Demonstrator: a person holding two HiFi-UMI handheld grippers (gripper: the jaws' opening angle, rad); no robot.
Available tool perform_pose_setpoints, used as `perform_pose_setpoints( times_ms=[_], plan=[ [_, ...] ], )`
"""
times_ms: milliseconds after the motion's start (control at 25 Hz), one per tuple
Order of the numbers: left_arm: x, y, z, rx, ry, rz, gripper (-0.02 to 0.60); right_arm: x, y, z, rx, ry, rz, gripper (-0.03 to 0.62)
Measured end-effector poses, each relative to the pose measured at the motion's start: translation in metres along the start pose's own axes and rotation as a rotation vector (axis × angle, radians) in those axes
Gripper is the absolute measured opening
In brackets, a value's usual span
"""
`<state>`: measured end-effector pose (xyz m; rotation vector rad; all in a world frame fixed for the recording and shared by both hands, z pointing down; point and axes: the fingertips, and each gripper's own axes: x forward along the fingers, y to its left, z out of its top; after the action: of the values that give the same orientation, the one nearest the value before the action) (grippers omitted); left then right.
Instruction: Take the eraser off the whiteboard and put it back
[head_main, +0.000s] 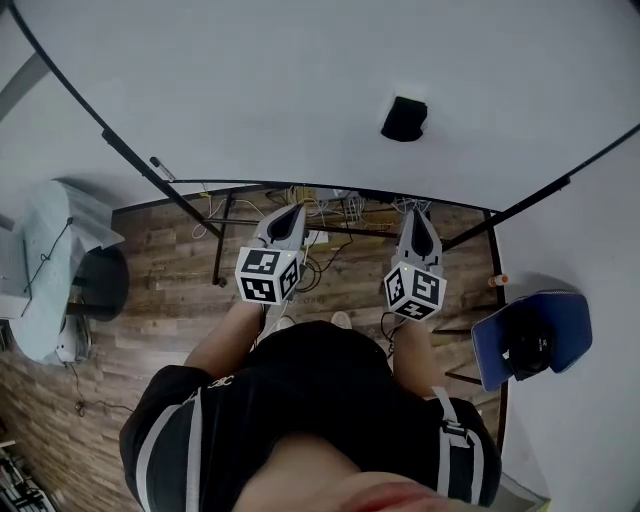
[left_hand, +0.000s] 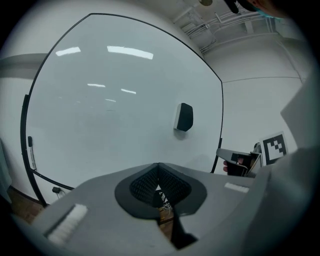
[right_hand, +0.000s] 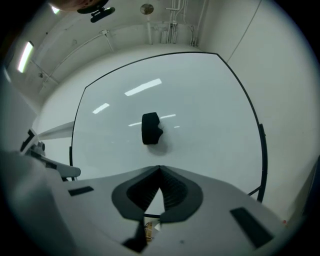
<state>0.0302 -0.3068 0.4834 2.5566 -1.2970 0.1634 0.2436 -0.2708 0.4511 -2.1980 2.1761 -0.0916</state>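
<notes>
A black eraser (head_main: 404, 119) sticks to the white whiteboard (head_main: 300, 90), right of its middle. It also shows in the left gripper view as the eraser (left_hand: 184, 117) and in the right gripper view as the eraser (right_hand: 151, 128). My left gripper (head_main: 291, 214) and right gripper (head_main: 414, 216) hang below the board's lower edge, both well short of the eraser. The left gripper (left_hand: 158, 167) has its jaws together with nothing between them. The right gripper (right_hand: 159, 170) is likewise shut and empty, pointing just under the eraser.
A marker (head_main: 161, 168) rests on the board's lower left frame. The board's black stand legs (head_main: 218, 240) and loose cables (head_main: 330, 205) lie on the wooden floor below. A blue chair (head_main: 530, 335) with a black thing on it stands at the right, a grey-draped seat (head_main: 50, 270) at the left.
</notes>
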Motion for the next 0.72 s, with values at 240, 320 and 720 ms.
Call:
perform_pose_setpoints(
  times_ms=[240, 320, 720],
  plan=[
    [0.007, -0.008, 0.001, 0.006, 0.0, -0.021, 0.011, -0.004, -0.007, -0.001, -0.002, 0.002, -0.013, 0.005],
    [0.009, -0.011, 0.002, 0.008, -0.001, -0.029, 0.01, -0.005, -0.008, 0.0, -0.009, 0.001, -0.014, 0.005],
    [0.008, -0.009, 0.004, 0.006, -0.012, -0.023, 0.01, -0.001, -0.002, -0.007, -0.018, 0.017, 0.003, 0.005]
  ],
)
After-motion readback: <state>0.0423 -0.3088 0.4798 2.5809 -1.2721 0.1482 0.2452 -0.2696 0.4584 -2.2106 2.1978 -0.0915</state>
